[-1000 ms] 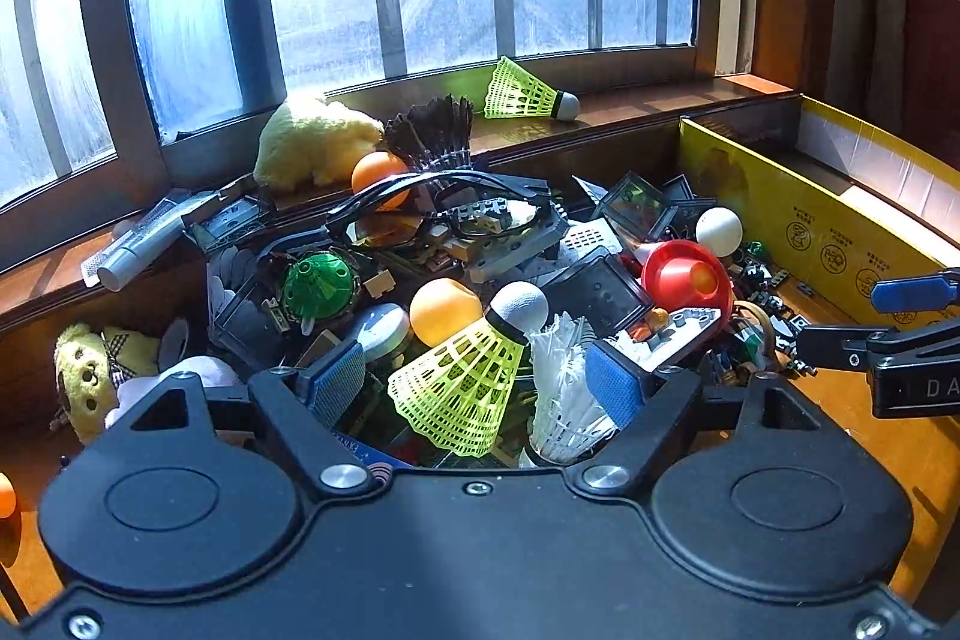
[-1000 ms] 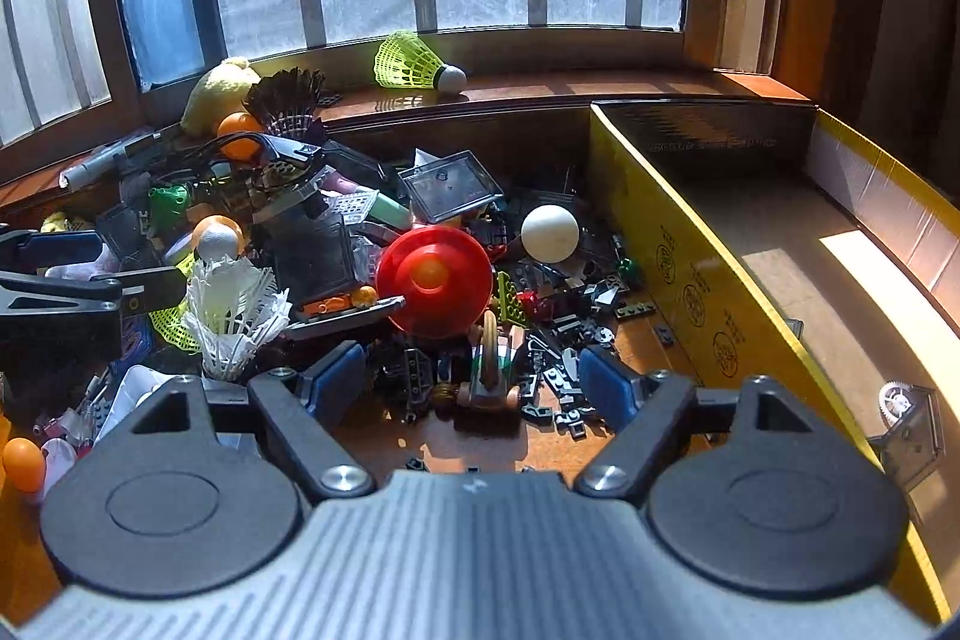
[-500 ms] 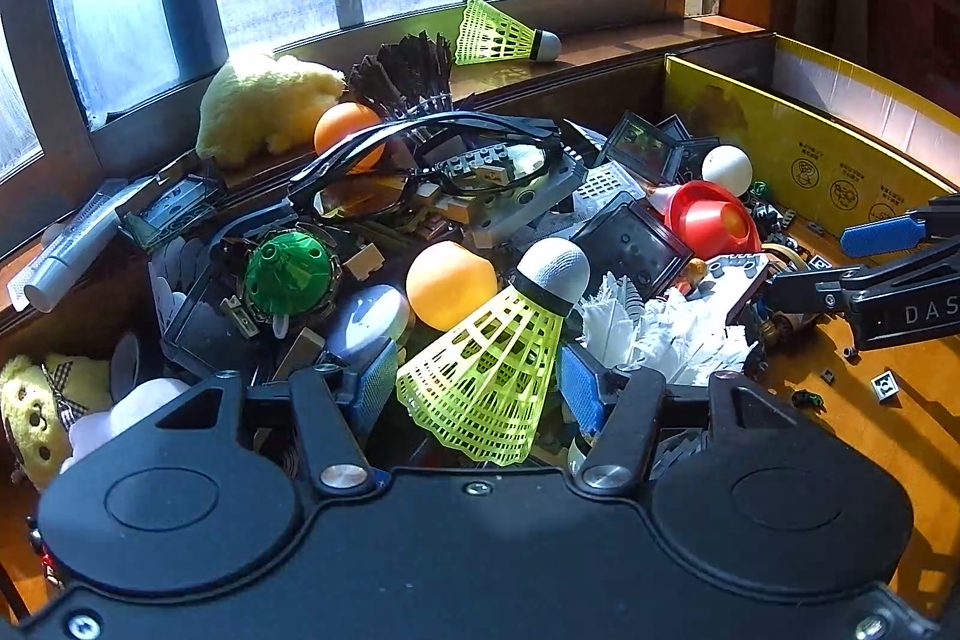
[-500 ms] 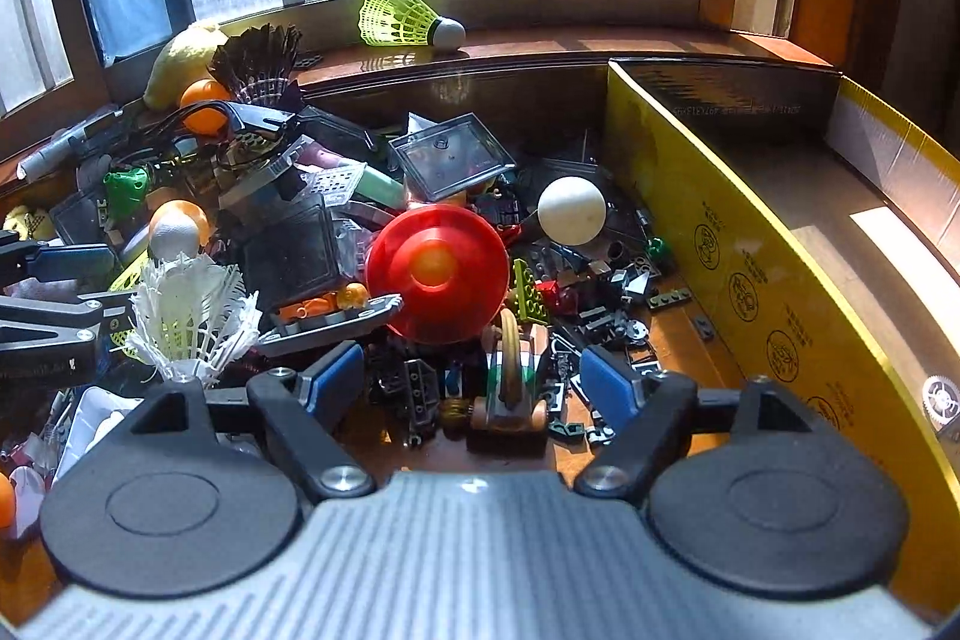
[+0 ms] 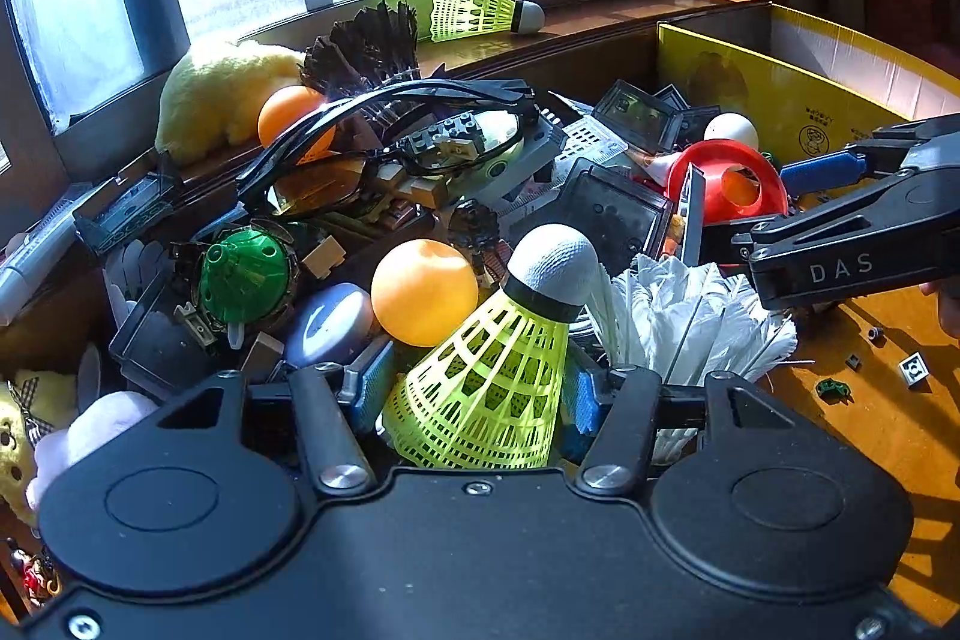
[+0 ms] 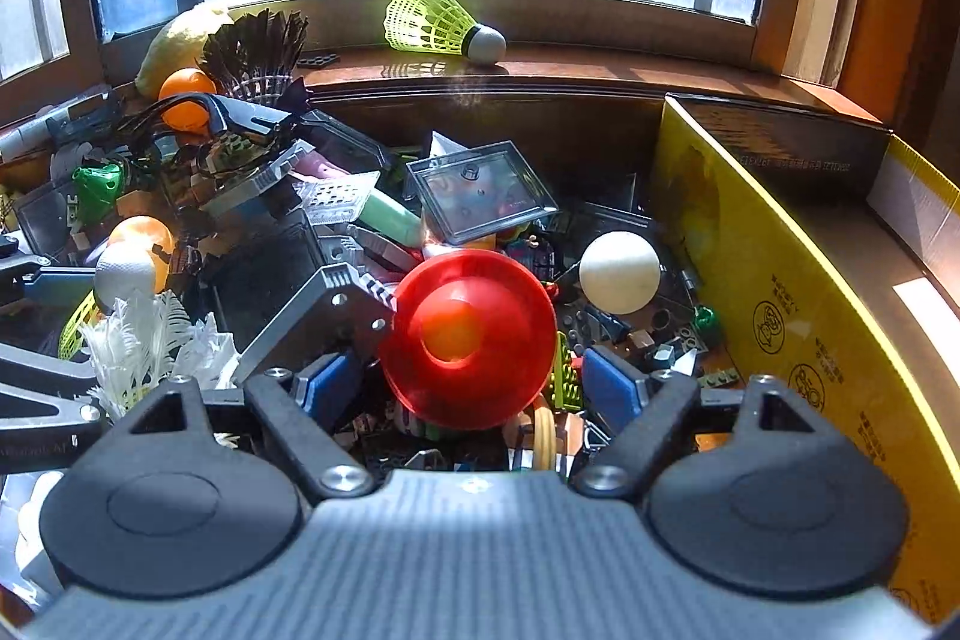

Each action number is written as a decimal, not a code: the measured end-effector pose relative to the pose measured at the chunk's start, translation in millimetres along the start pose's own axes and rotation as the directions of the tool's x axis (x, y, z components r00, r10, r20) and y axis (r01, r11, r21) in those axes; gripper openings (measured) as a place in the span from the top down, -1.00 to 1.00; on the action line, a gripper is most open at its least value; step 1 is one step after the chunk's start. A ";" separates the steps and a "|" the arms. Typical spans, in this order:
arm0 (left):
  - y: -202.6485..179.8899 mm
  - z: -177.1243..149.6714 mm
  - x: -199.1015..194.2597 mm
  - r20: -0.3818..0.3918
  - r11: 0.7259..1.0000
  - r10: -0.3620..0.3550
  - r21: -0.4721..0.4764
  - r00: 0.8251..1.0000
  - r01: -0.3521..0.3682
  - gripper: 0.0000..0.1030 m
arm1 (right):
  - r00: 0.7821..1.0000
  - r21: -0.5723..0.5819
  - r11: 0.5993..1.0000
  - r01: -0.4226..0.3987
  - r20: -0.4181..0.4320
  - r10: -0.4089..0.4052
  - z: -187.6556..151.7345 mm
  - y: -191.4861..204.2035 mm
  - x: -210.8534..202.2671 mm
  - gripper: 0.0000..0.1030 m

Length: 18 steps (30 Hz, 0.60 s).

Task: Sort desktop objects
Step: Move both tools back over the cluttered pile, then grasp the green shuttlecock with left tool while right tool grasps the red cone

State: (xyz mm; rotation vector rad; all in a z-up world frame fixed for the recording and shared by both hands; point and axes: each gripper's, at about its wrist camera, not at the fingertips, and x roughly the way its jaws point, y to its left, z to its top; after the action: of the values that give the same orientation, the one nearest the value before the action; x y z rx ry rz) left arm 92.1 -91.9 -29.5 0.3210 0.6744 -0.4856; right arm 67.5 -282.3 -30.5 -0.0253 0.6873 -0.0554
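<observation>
A yellow-green plastic shuttlecock (image 5: 498, 376) with a white cork lies on the pile, cork pointing up and away. My left gripper (image 5: 474, 388) has its blue pads against both sides of the shuttlecock's skirt. An orange ball (image 5: 423, 292) and a white feather shuttlecock (image 5: 678, 322) flank it. In the right wrist view a red plastic dome (image 6: 468, 337) with an orange centre sits between the spread fingers of my right gripper (image 6: 471, 388), and the pads do not touch it. A white ball (image 6: 618, 271) lies to its right.
The pile also holds black glasses (image 5: 384, 124), a green dome (image 5: 243, 274), clear plastic cases (image 6: 480, 196), small bricks and plush toys. A yellow cardboard box (image 6: 780, 292) stands on the right. Another yellow-green shuttlecock (image 6: 438, 22) lies on the window sill.
My left gripper sank toward the pile and its jaws narrowed onto the yellow-green shuttlecock's skirt. My right gripper moved forward and down until the red dome came between its fingers.
</observation>
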 end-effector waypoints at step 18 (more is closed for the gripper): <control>11.2 6.4 -16.6 0.046 0.993 -0.055 -0.099 0.997 0.060 0.29 | 0.991 0.084 0.990 -0.116 0.070 0.110 -3.8 -19.7 -25.0 -0.08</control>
State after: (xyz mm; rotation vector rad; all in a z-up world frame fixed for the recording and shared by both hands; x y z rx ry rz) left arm 90.1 -79.8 -12.4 0.1960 0.6652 -0.5102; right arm 45.0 -300.5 -16.8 0.0957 0.6196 0.0241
